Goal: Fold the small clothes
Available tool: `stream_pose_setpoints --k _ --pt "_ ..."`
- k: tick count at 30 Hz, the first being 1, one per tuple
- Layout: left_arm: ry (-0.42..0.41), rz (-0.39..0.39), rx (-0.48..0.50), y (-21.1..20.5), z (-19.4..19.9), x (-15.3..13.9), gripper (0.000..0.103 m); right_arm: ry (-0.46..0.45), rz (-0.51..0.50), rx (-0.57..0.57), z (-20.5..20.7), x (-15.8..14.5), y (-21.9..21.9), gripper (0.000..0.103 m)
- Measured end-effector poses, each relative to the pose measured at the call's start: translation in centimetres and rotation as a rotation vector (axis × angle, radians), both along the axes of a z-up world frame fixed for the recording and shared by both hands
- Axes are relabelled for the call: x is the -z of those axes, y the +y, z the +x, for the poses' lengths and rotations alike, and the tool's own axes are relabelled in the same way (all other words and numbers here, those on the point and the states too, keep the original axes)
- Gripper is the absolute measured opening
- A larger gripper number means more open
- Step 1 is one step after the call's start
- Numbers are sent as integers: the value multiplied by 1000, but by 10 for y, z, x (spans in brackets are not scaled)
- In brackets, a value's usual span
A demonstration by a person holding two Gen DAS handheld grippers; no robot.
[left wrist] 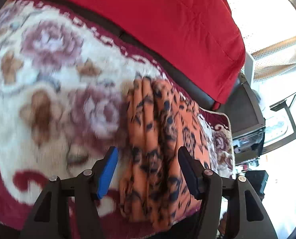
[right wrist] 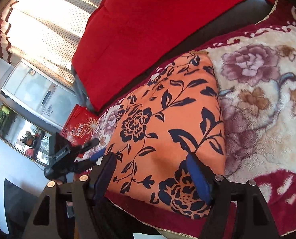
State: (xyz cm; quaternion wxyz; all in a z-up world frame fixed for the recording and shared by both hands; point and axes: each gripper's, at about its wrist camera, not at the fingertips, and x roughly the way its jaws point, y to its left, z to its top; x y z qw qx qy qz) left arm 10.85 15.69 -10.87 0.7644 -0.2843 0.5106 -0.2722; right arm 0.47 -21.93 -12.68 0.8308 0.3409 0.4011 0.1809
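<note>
A small orange cloth with a dark blue flower print (right wrist: 167,109) lies folded into a flat rectangle on a plush flower-patterned blanket (right wrist: 267,99). My right gripper (right wrist: 150,169) hovers open over the cloth's near edge, and its blue pads do not press on the cloth. In the blurred left wrist view the same cloth (left wrist: 159,119) looks ridged and runs between the spread fingers of my left gripper (left wrist: 148,159), which is open. The right wrist view also shows the left gripper (right wrist: 94,149) at the cloth's left edge.
A big red cushion (right wrist: 148,29) leans along the back of the blanket, above a dark seat edge. Past the blanket's end stand a grey appliance (right wrist: 34,91), a red box (right wrist: 78,125) and a dotted curtain (right wrist: 48,29). A dark cabinet (left wrist: 247,119) stands past the blanket's end.
</note>
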Motion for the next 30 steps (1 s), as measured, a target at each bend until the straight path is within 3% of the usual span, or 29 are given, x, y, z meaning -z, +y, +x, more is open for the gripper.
stream_pose_setpoints --k 11,12,14,16,17,21,23,26,28,30 --pt "-11 -5 128 -42 -44 10 56 26 -16 -5 -4 2 10 76" --pt "-12 13 129 -44 -44 10 53 28 -18 -5 -4 2 10 76" --pt "11 60 133 -51 -39 19 37 35 -19 -4 -4 4 11 76" --pt "35 51 131 -45 -35 25 17 37 -21 -5 -3 5 13 76" --pt "24 47 128 -44 -35 22 14 37 -22 -5 -2 4 14 76" --pt "-152 77 79 -37 -53 -28 11 27 -25 -11 -4 0 16 76" --pt "-176 106 78 -38 -55 -32 11 25 -35 -17 -3 -1 18 76" --pt "-55 164 59 -37 -48 15 11 30 -32 -15 -2 3 18 76" --pt "-25 147 40 -34 -48 37 12 37 -14 -18 -1 7 17 75" --pt "-24 113 21 -30 -51 41 12 36 -22 -24 -2 7 17 75"
